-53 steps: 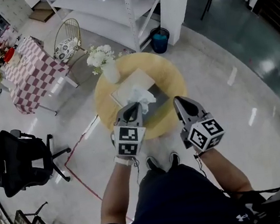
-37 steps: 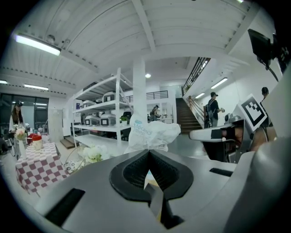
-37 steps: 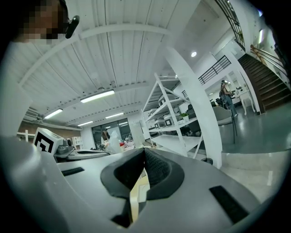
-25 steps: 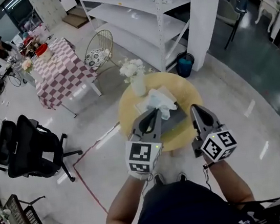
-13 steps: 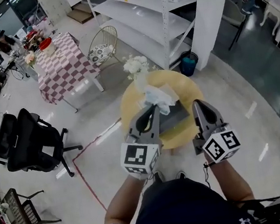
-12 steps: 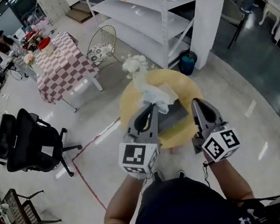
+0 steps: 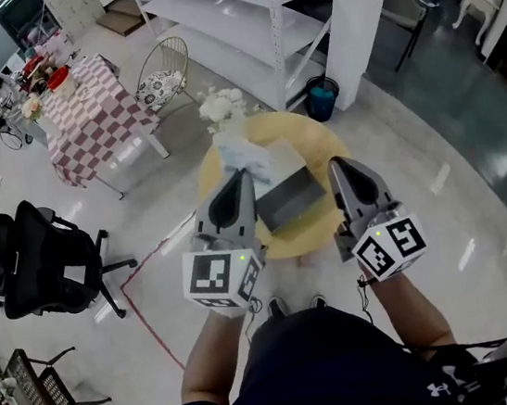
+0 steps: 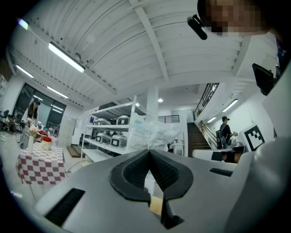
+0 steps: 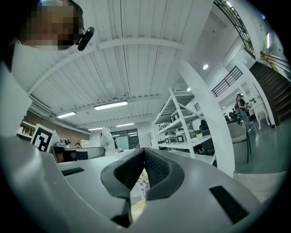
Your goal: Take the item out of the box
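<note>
A round yellow wooden tabletop (image 7: pixel 312 142) stands on a glossy grey floor (image 7: pixel 434 153), with a bunch of white flowers (image 7: pixel 220 108) at its far edge. Beyond it are white metal shelving (image 7: pixel 228 23) and a white square pillar (image 7: pixel 353 14), with a teal bin (image 7: pixel 322 101) at the pillar's foot. To the left are a gold wire chair (image 7: pixel 160 70), a red-and-white checked table (image 7: pixel 91 112) and a black office chair (image 7: pixel 37 260).
</note>
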{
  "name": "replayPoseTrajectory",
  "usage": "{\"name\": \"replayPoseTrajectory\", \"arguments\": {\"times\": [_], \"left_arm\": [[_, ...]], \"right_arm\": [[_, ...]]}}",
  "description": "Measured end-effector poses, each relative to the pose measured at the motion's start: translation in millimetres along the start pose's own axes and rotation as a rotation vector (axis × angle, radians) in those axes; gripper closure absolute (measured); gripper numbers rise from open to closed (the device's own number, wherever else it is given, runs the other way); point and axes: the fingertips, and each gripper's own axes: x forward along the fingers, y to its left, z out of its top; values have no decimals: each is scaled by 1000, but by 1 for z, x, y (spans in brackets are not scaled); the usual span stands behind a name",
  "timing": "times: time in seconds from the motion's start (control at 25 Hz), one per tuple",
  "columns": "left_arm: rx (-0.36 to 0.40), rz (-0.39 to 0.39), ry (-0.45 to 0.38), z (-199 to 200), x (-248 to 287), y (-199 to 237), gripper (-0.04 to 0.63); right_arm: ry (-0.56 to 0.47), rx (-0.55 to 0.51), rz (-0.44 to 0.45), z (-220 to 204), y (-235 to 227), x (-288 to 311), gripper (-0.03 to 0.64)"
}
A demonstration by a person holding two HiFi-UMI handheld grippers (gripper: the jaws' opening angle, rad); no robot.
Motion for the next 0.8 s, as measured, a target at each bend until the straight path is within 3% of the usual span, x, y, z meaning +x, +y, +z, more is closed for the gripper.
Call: {"name": "replayPoseTrajectory", "arguments": {"times": [0.8], "left_arm": [[-34,9,13,-12,4,13,578]], "right_arm": [[10,-28,17,-8,4,12,604]]}}
